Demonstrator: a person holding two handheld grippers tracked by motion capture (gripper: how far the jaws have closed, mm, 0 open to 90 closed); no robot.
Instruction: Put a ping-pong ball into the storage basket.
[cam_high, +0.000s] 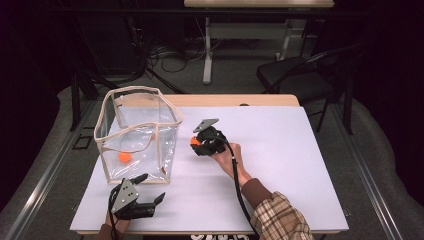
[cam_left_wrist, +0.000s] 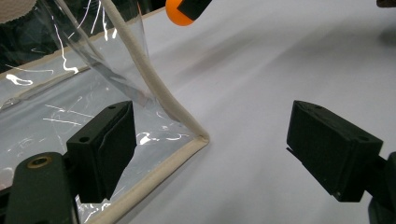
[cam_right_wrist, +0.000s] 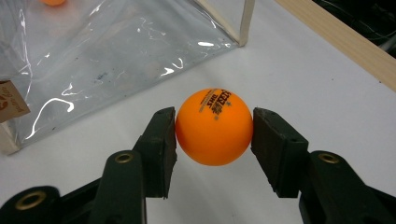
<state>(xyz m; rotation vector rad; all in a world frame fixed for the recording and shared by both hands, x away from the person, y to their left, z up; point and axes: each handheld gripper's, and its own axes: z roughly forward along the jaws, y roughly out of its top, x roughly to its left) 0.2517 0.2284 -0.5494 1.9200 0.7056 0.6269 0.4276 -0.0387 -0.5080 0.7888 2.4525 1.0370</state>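
Right gripper view: my right tool (cam_right_wrist: 214, 128) is clamped on the small orange table-tennis ball with black print (cam_right_wrist: 214, 126), one black pad on each side of it, just above the white counter (cam_right_wrist: 327, 121). In the high view that right tool (cam_high: 198, 144) holds the ball (cam_high: 194, 141) near the middle of the counter, just beside the right wall of the clear plastic bag with cream-coloured piping (cam_high: 137, 132), which stands open-topped toward the counter's left edge. A second orange ball (cam_high: 124, 157) already lies on the bag's floor.

The coming move, as I judge it, turns on this: the bag's open mouth lies to the left of the held ball and higher than it, so the ball must go up over the rim and then leftward. My right hand (cam_high: 227, 157) is much the nearer.

My left tool (cam_high: 145, 187) rests near the counter's front-left corner, its jaws standing wide apart with nothing between them, pointed at the bag's near bottom corner (cam_left_wrist: 198, 137).
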